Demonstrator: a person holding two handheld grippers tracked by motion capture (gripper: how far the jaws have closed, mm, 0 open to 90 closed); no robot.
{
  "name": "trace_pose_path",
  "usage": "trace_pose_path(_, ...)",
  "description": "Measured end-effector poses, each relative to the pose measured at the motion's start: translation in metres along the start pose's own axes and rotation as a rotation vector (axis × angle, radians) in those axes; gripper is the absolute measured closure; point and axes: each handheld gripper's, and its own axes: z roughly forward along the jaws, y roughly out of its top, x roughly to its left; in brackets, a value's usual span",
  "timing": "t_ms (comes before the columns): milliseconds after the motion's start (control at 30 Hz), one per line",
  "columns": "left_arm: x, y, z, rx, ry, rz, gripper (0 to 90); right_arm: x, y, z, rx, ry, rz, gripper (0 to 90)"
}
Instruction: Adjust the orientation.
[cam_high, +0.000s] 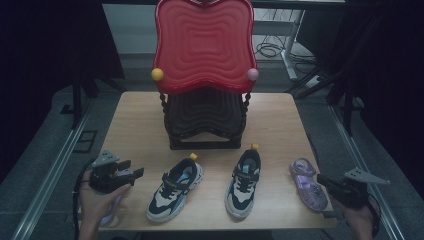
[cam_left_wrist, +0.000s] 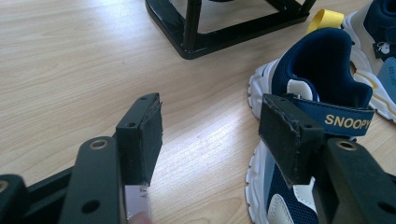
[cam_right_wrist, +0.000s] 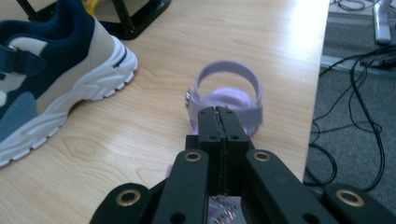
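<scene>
— Claws, how do they stand?
— Left claw gapes wide, empty, just beside the left sneaker on the worktop. Right claw is pressed together, empty, over the purple sandal near the right edge.

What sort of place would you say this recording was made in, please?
Probably an indoor lab or recording studio: a small wooden table stands against dark surroundings, cables trail across grey floor, and children's shoes are laid out before a red-topped shoe rack.
</scene>
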Motion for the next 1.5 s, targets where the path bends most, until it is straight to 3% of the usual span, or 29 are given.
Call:
trace_pose_path(267,0.002,-0.001,-0.001,0.001,0.003,-0.007,40.3,-0.012,-0.009,-0.004,0.035,-0.034,0.011,89.9)
trace_pose_path(467,0.003,-0.002,-0.001,0.0,0.004,-0.01,40.2,-0.016,-0.018,-0.008,0.059,-0.017,0.018,89.9)
trace_pose_path(667,0.003,-0.003,-0.002,-0.003,0.006,-0.014,40.2,-0.018,-0.026,-0.01,0.089,-0.03,0.016,89.9)
trace_pose_path(800,0.004,-0.003,-0.002,-0.005,0.007,-0.018,40.1,-0.017,-0.034,-0.009,0.102,-0.027,0.024,90.0)
trace_pose_path(1500,0.004,-0.004,0.002,0.003,-0.005,-0.018,40.2,-0.004,-0.035,-0.006,0.11,0.03,0.019,90.0)
